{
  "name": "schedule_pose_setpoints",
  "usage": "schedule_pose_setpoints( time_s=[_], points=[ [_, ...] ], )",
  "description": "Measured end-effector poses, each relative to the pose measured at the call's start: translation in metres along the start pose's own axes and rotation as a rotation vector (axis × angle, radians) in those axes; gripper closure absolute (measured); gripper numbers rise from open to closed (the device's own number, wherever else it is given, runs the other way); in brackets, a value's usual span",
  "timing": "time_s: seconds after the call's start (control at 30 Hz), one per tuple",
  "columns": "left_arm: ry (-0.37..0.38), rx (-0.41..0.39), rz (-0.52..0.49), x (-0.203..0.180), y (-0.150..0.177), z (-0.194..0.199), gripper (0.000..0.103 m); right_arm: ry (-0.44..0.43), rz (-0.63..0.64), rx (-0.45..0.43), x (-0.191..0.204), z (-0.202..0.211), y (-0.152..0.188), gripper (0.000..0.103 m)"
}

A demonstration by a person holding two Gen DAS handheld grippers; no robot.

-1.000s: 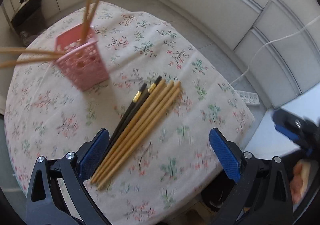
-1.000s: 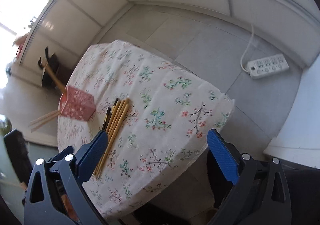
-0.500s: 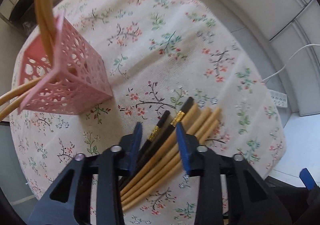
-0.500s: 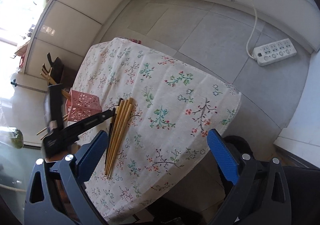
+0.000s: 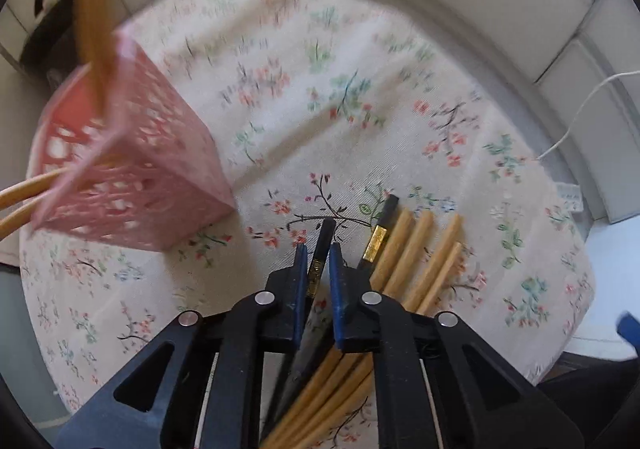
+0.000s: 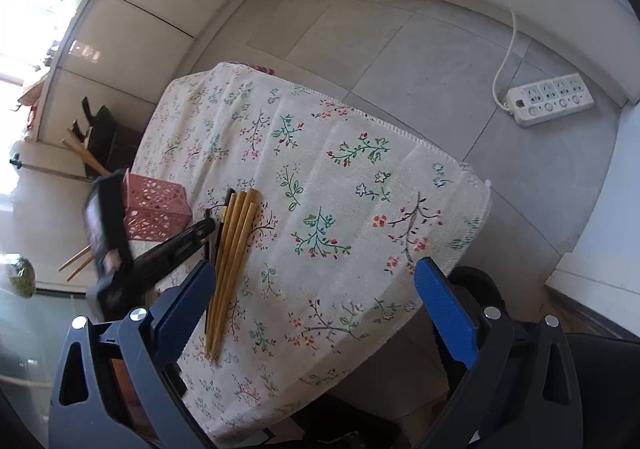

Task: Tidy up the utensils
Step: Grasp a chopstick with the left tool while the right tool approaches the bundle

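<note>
Left wrist view, from left to right: a black bag (image 5: 48, 29) sits on the floor against pale wall panels, and a pink lattice holder (image 5: 132, 177) stands on the round table's floral tablecloth (image 5: 360, 97) with tan chopsticks poking from its top and side. Just right of it, the left gripper (image 5: 318, 265) is narrowed onto a black chopstick (image 5: 325, 237) with a gold band, its blue pads pressing either side. A second black chopstick (image 5: 384, 225) lies beside it, then a row of tan bamboo chopsticks (image 5: 420, 245) flat on the cloth. A white cable (image 5: 580, 113) runs along the floor at the far right. Right wrist view: bright window light at the left, the same holder (image 6: 154, 205) and the chopstick bundle (image 6: 234, 245) near the table's left edge, grey floor tiles (image 6: 400, 49) beyond, and a white power strip (image 6: 550, 99) at the right. The right gripper (image 6: 316, 305) hangs wide apart over the table's near edge, holding nothing.
</note>
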State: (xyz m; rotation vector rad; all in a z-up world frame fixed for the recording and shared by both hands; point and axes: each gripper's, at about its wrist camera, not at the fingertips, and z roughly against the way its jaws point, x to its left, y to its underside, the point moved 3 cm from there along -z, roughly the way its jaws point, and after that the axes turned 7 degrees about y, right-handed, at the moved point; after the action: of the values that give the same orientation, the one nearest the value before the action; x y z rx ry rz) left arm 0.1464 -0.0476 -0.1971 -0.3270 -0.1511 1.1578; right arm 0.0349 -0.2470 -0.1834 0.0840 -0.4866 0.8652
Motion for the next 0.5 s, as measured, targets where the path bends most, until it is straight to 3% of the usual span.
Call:
schedule_pose_setpoints(
  time_s=[0.17,0.27,0.43,0.5],
  points=[
    [-0.014,-0.191,-0.081,0.0,0.03,0.079,0.096,0.023,0.009,0.035,0.026,-0.021,-0.003,0.007],
    [-0.01,-0.273,-0.081,0.005,0.047,0.119,0.096,0.032,-0.008,0.098,0.041,-0.042,-0.002,0.016],
    [0.009,-0.401,-0.063,0.005,0.075,0.173,0.097,0.068,-0.032,0.153,0.065,-0.076,-0.004,0.058],
    [0.026,-0.437,-0.046,0.008,0.083,0.185,0.097,0.06,-0.06,0.161,0.07,-0.084,-0.007,0.068]
  ],
)
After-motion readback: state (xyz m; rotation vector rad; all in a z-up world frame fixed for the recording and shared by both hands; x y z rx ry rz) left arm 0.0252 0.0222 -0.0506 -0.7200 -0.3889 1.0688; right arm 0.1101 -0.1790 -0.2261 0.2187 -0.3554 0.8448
